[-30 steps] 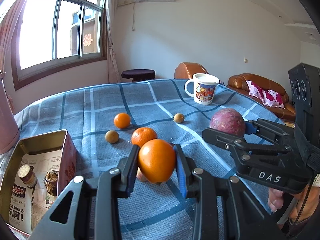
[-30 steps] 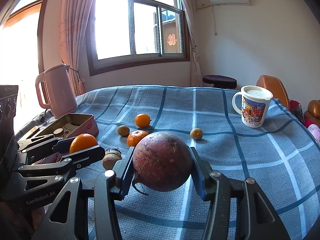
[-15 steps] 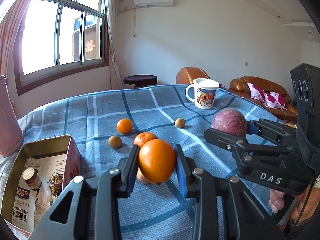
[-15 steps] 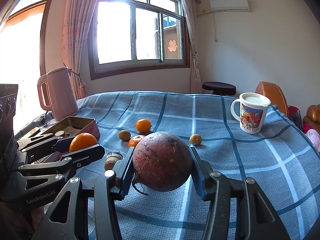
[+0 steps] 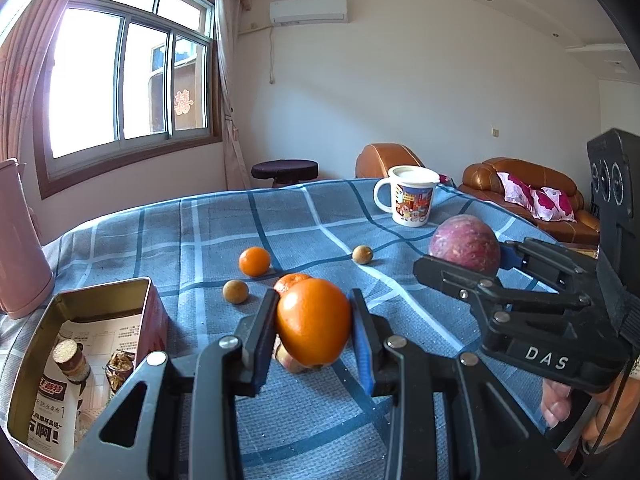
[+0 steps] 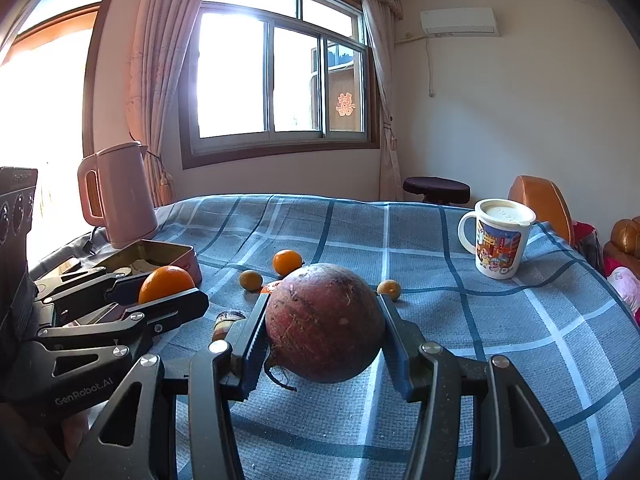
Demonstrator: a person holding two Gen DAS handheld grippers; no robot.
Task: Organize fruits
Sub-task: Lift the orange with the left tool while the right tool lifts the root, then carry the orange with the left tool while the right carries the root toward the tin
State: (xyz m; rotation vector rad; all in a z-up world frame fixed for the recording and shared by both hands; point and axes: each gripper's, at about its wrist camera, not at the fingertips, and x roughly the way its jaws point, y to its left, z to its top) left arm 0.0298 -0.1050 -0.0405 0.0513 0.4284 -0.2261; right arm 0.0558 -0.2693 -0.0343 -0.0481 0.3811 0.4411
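Note:
My left gripper [image 5: 314, 322] is shut on an orange [image 5: 314, 322] and holds it above the blue checked tablecloth. My right gripper [image 6: 324, 328] is shut on a large purple-red round fruit [image 6: 324, 328], held to the right of the left gripper; the fruit also shows in the left wrist view [image 5: 465, 244]. On the cloth lie a small orange [image 5: 254, 261], another orange [image 5: 290, 282] partly hidden behind the held one, and two small brown fruits [image 5: 235, 291] [image 5: 362, 255]. A pale fruit [image 5: 294, 362] lies under the left gripper.
An open metal tin [image 5: 80, 356] with packets and a small jar stands at the left. A pink kettle [image 6: 118, 196] stands behind it. A lidded cartoon mug [image 5: 412, 195] stands at the far right of the table. Sofa and stool lie beyond the table.
Both grippers have risen and tilted up with their fruits still held; the table objects sit lower in view. Nothing on the cloth has moved.

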